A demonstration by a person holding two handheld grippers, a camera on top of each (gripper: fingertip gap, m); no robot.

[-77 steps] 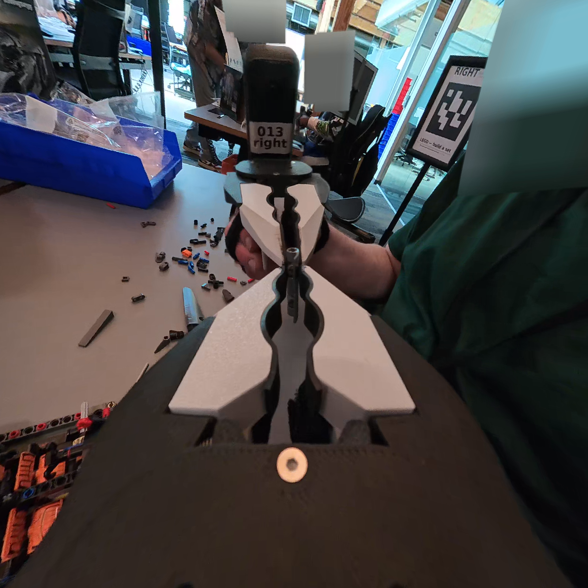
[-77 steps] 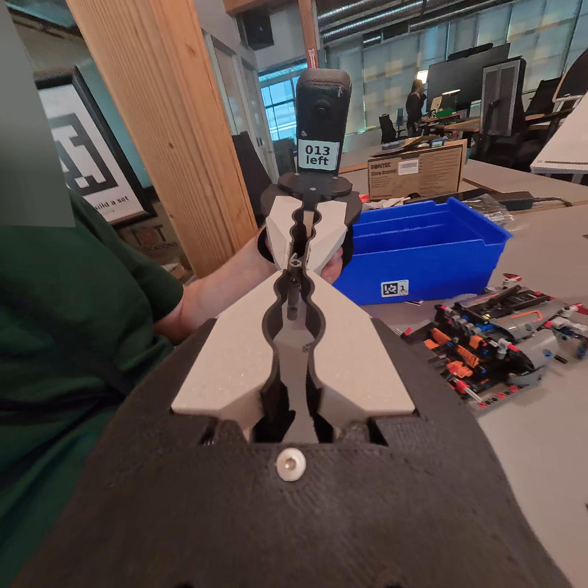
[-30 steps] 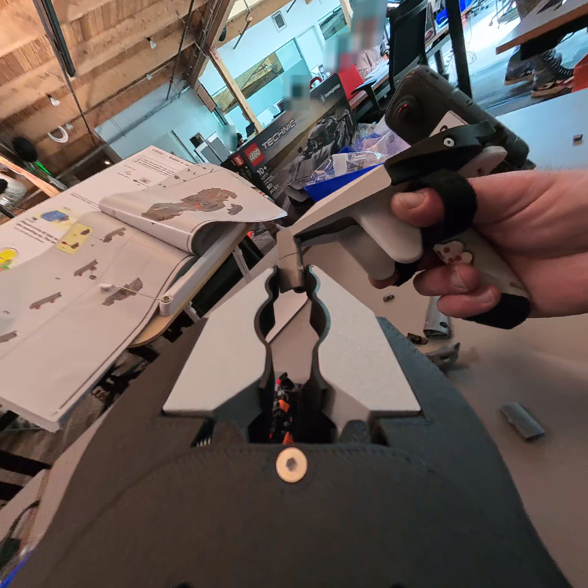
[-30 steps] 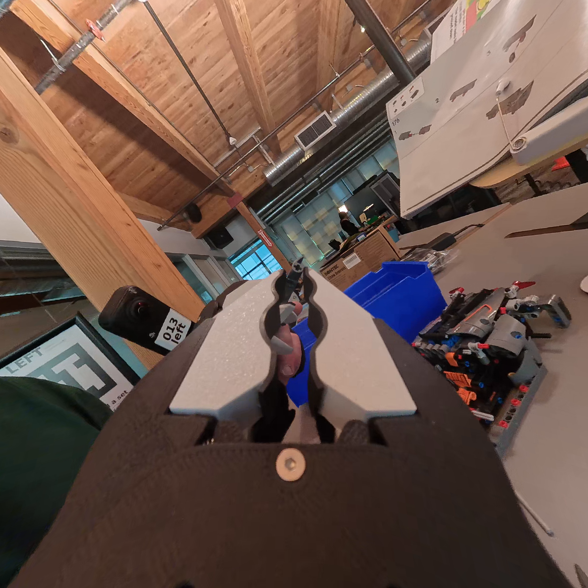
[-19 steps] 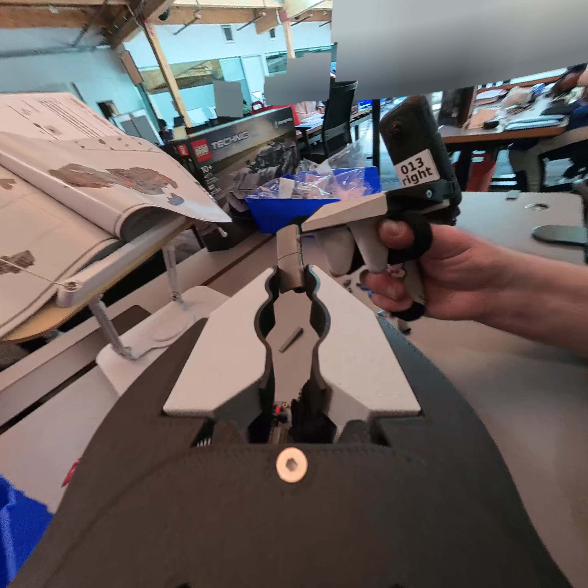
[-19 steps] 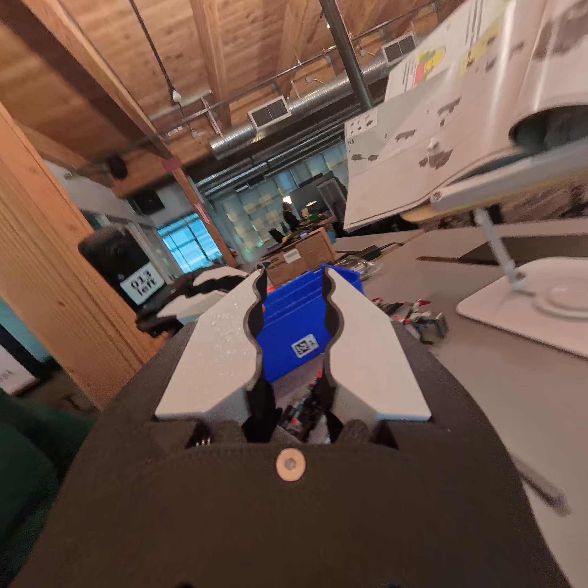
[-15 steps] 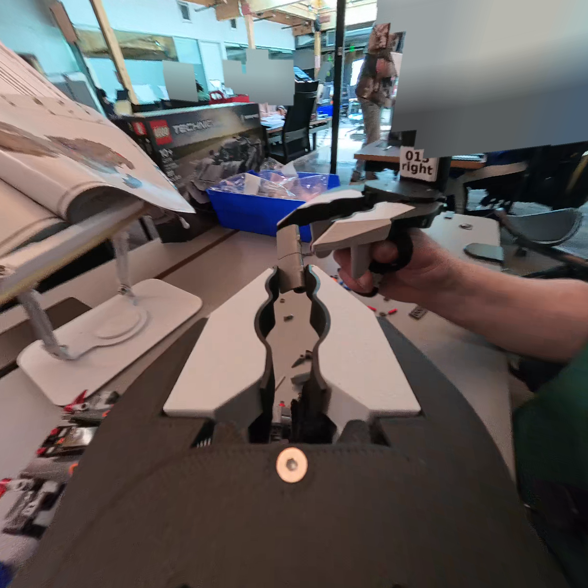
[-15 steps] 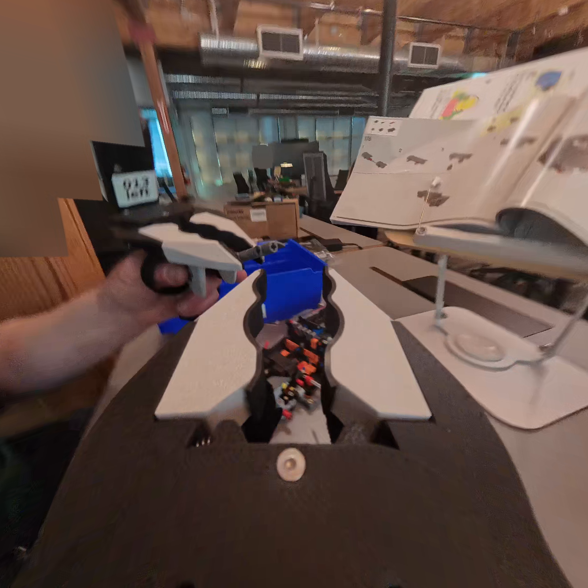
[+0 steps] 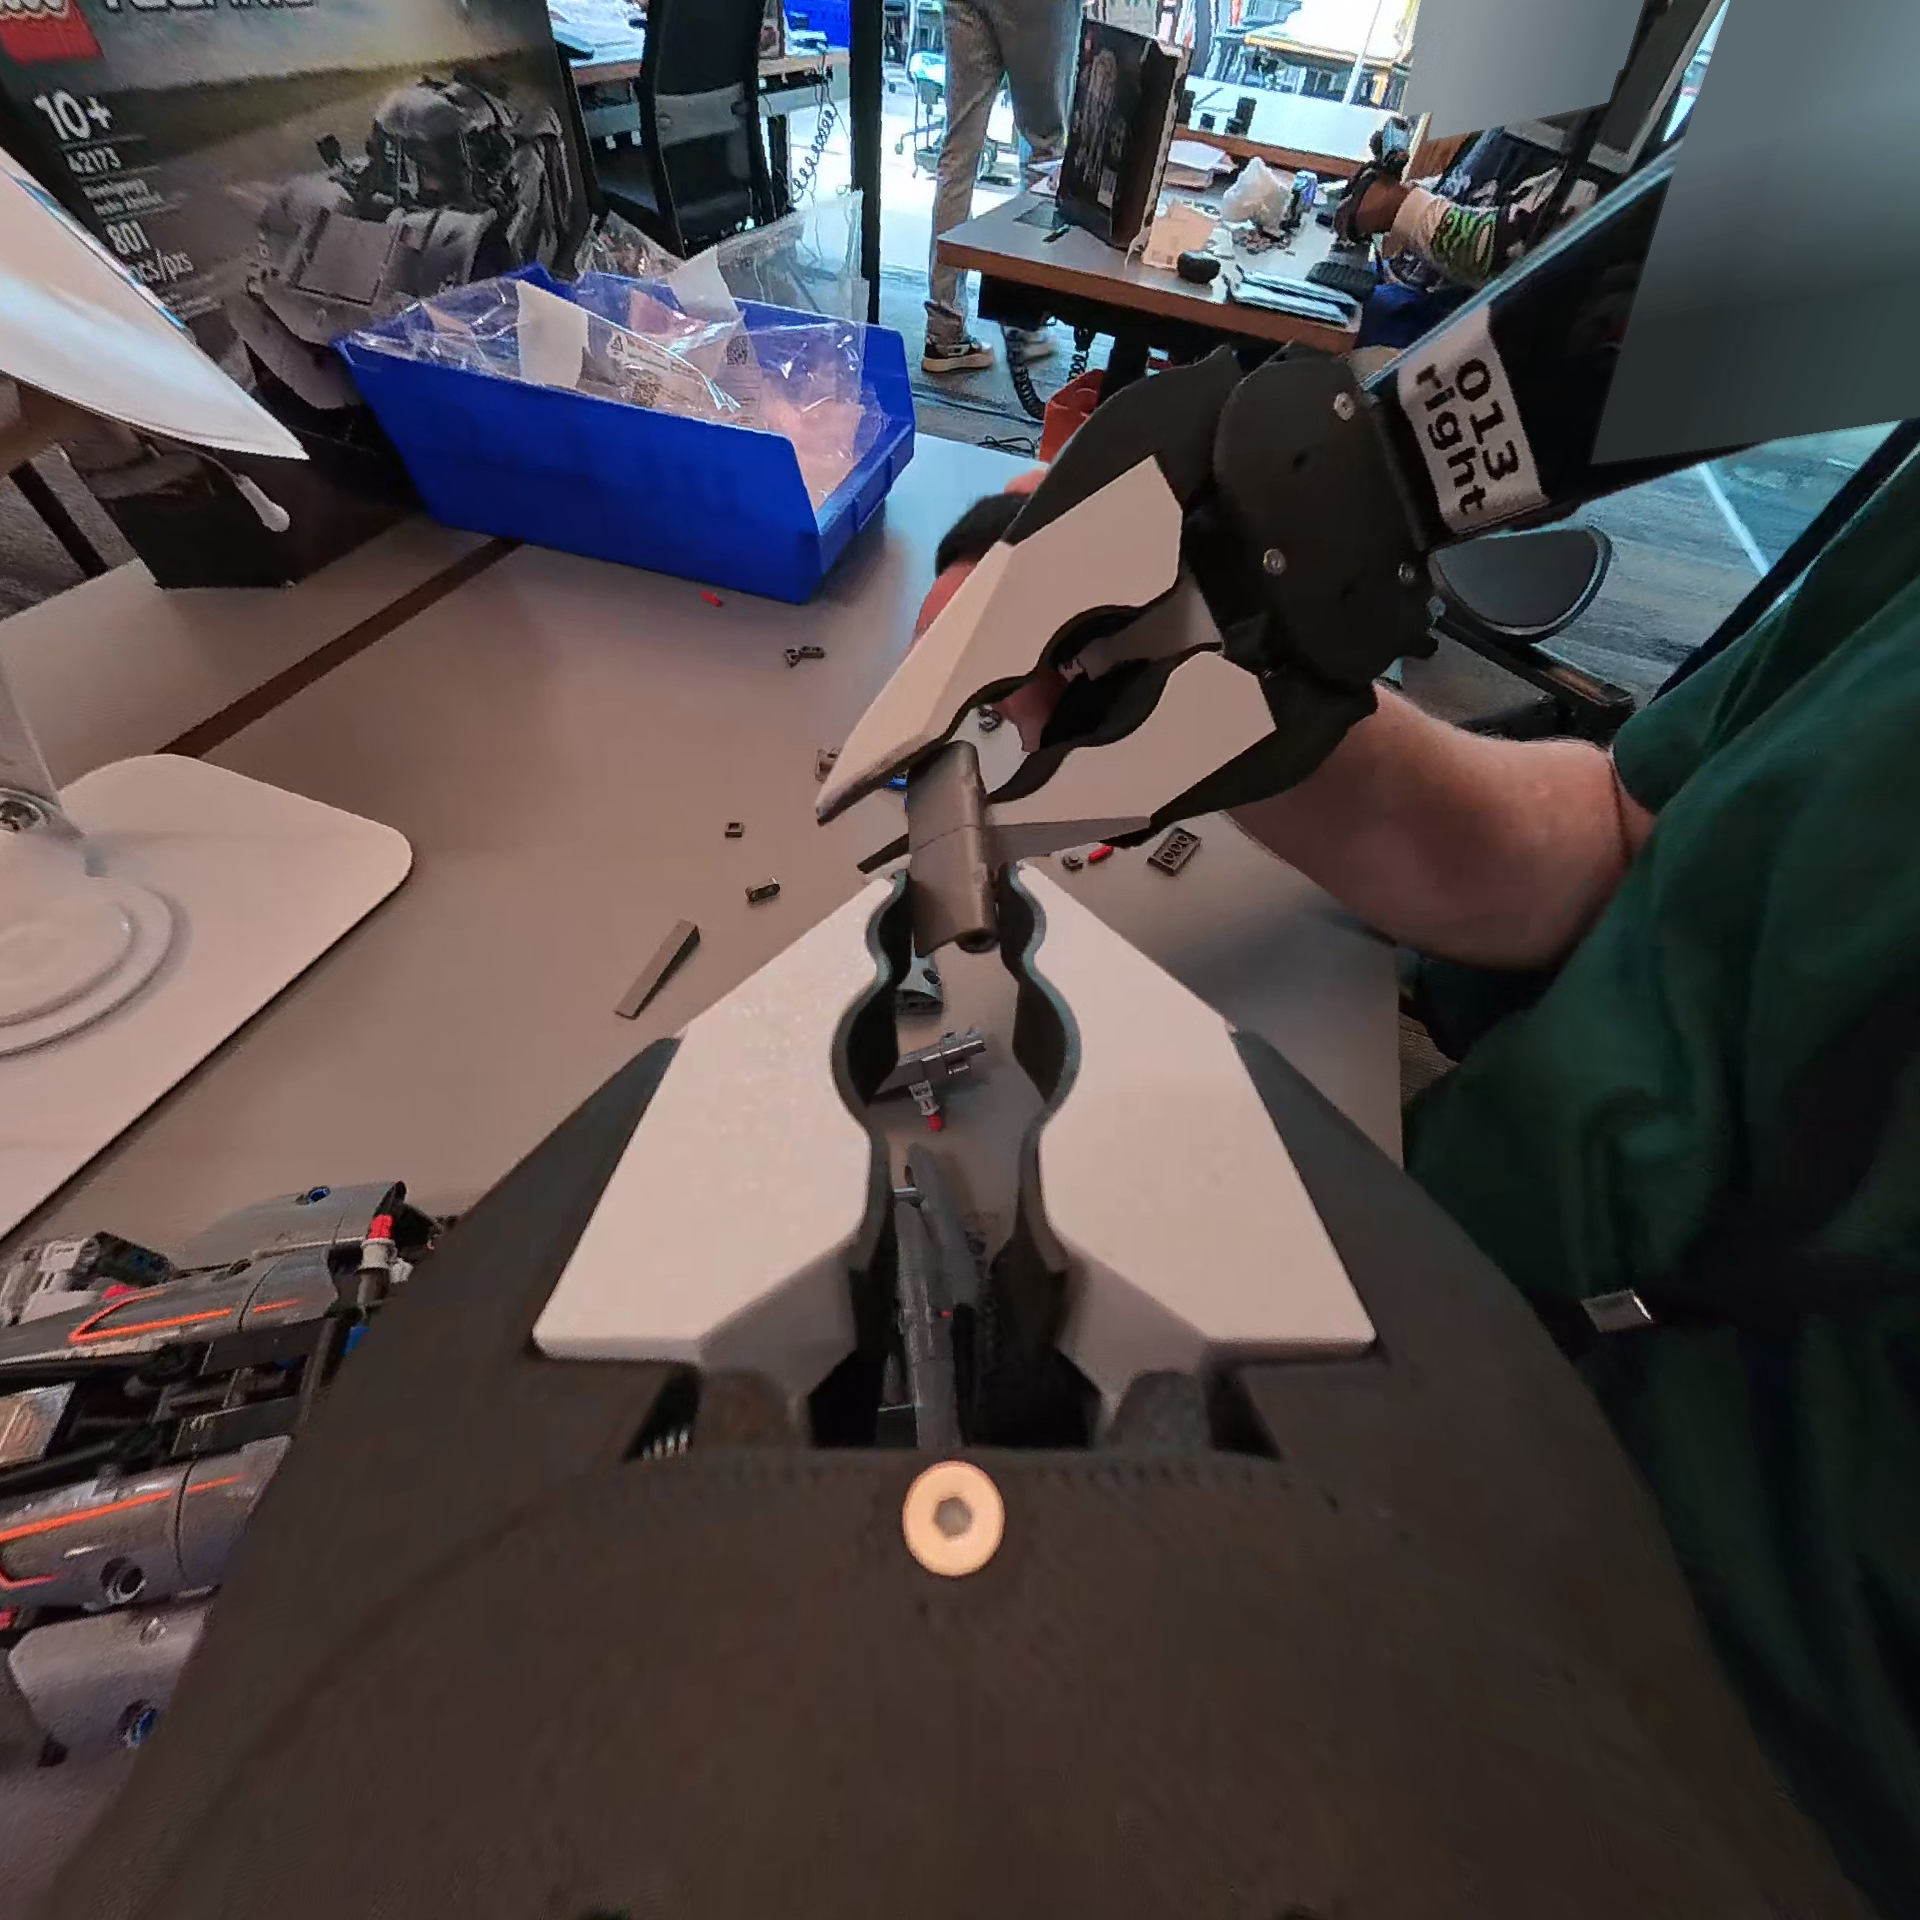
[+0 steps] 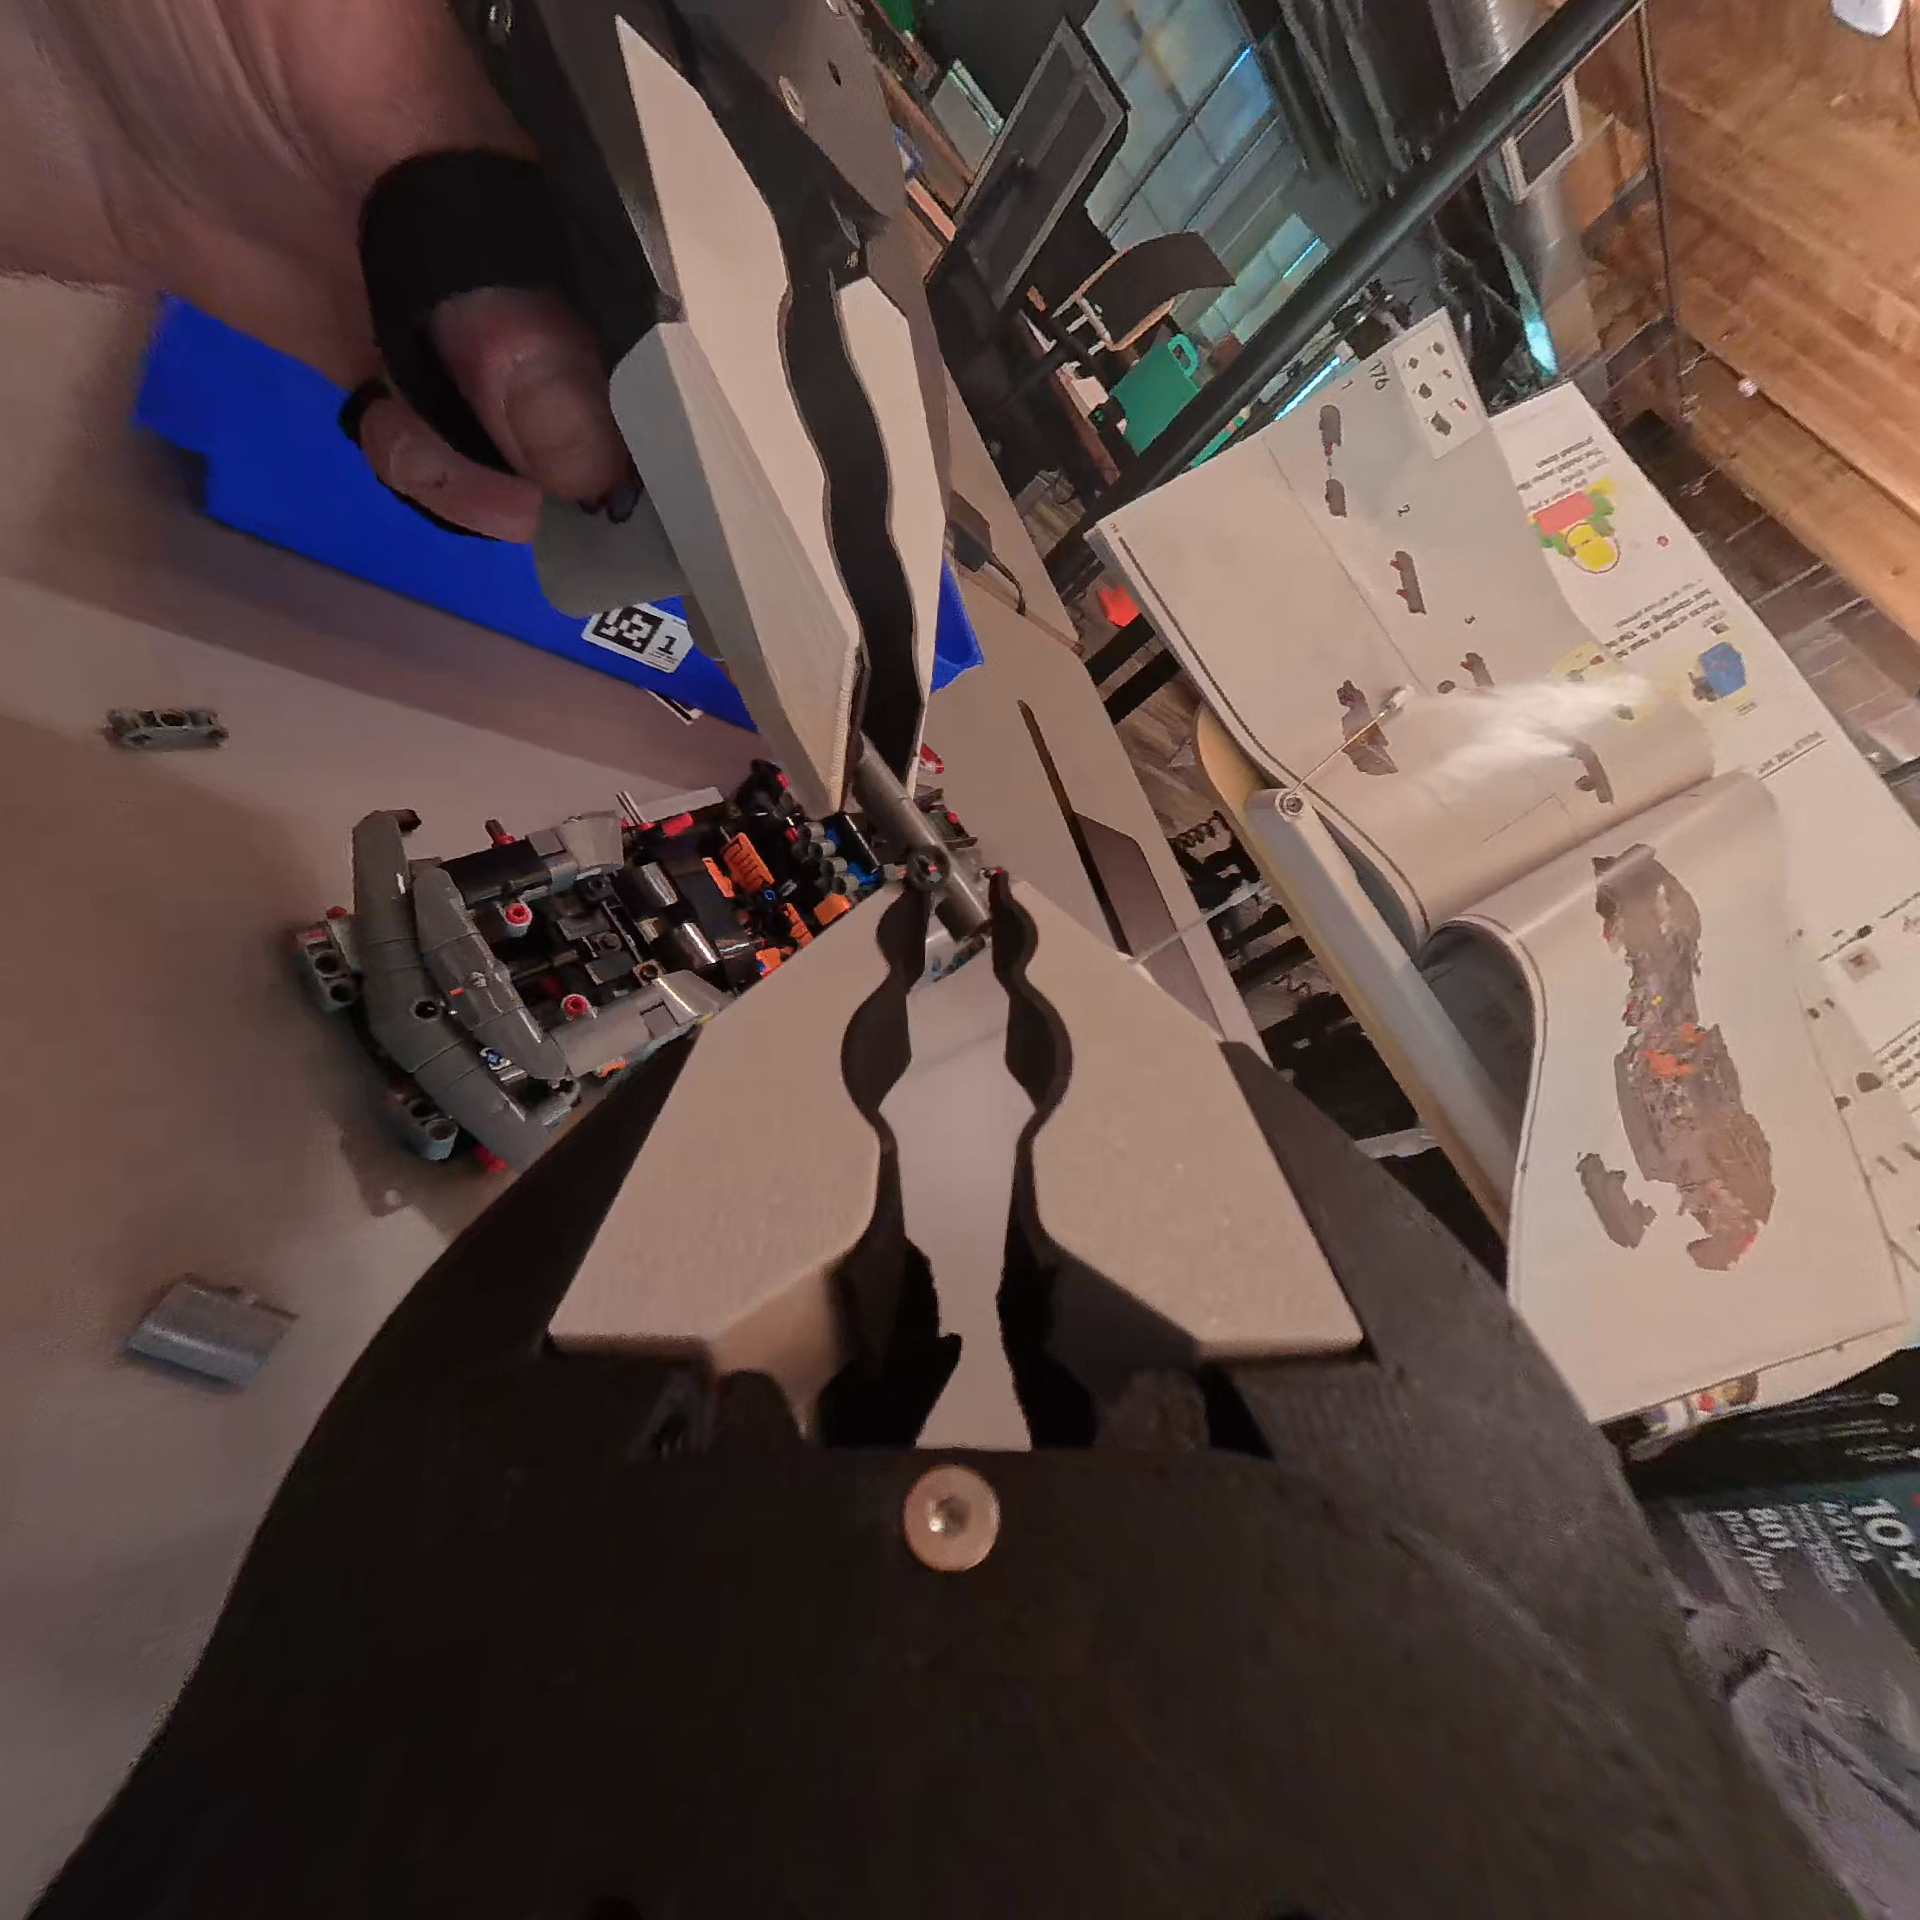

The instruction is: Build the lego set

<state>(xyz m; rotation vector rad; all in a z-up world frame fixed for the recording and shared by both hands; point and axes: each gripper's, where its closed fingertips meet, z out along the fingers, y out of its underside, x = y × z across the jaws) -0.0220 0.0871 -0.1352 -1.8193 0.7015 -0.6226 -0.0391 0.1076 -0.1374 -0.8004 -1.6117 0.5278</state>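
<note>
Left wrist view shows the left gripper (image 9: 951, 894) closed on a small grey piece (image 9: 951, 862), held above the desk (image 9: 540, 748). The right gripper (image 9: 914, 800) stands open around its upper end. The piece looks light, stiff and smooth; holding its flat sides seems safest. The half-built model (image 10: 540, 966) lies near the desk's edge.
</note>
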